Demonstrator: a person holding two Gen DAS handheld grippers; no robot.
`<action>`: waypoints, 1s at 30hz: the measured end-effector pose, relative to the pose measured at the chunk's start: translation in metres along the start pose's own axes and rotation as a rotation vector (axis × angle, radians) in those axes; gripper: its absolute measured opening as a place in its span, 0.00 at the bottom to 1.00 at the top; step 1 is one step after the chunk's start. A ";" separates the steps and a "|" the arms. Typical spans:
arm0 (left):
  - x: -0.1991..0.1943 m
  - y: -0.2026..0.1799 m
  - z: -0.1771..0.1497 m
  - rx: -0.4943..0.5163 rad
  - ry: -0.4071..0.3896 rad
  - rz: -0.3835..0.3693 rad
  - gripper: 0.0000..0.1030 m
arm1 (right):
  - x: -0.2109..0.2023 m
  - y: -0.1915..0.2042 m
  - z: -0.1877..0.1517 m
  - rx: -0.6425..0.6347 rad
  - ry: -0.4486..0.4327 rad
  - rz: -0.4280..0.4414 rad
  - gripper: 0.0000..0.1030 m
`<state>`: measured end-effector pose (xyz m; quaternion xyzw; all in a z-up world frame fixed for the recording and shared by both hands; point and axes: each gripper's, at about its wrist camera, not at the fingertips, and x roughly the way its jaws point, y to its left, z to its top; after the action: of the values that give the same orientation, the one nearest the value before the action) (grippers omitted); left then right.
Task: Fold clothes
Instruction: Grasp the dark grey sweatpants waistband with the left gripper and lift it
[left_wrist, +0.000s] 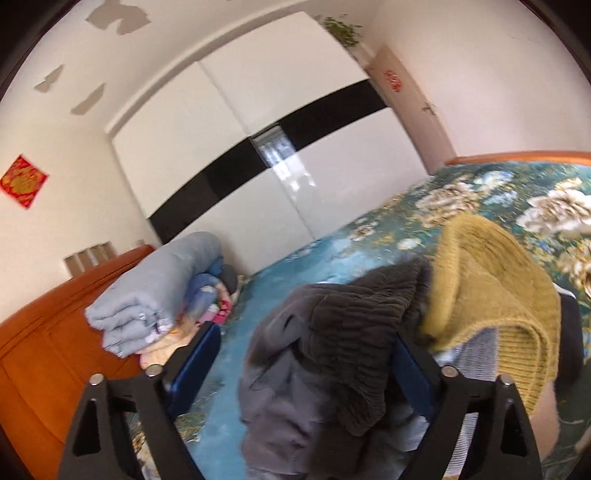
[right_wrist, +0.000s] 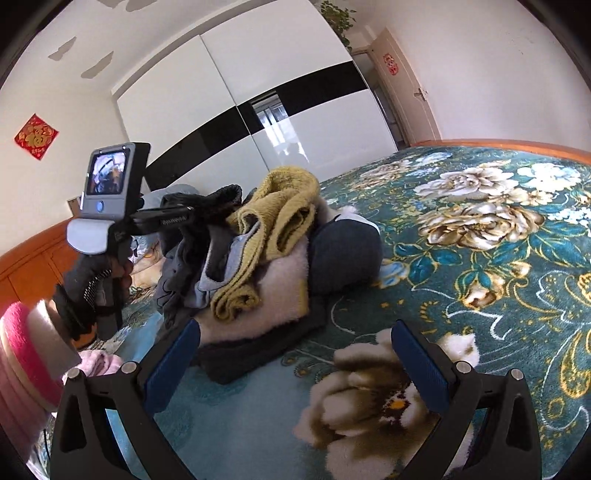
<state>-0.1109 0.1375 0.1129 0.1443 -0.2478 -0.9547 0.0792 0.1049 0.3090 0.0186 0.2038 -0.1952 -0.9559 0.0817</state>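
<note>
Left claw: jaws stand wide; dark grey ribbed garment hangs between the blue pads, draped against the right-hand pad; whether that pad presses on it cannot be told.
Left claw from the right wrist view: held up at the left edge of the clothes pile, the dark ribbed cloth at its tip, raised above the rest.
Hand on left claw: gloved, wrapped round the grip below a small screen.
Right claw: jaws apart, nothing between the pads; only the floral bedspread shows through the gap.
Clothes pile: ahead of the right claw and slightly left, just beyond its left fingertip, resting on the bedspread.
Mustard knit sweater: on top of the pile, beyond the right claw; in the left wrist view it lies just right of the left claw's right finger, touching the ribbed garment.
Pale fleece piece: under the mustard knit.
Dark navy bundle: right side of the pile.
Folded grey quilt: left of the left claw, against the wooden headboard.
Wardrobe: far beyond both claws.
</note>
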 end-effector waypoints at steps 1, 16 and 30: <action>0.002 0.006 0.000 -0.012 0.013 0.023 0.79 | -0.001 0.000 0.001 0.001 -0.001 0.002 1.00; -0.074 0.133 0.027 -0.281 0.092 -0.010 0.08 | -0.026 -0.002 0.006 0.050 0.003 0.024 1.00; -0.280 0.142 0.189 -0.255 -0.295 -0.214 0.07 | -0.091 -0.017 0.003 0.087 -0.079 0.033 1.00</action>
<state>0.1063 0.1616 0.4074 0.0173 -0.1174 -0.9920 -0.0422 0.1847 0.3465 0.0467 0.1663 -0.2430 -0.9522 0.0809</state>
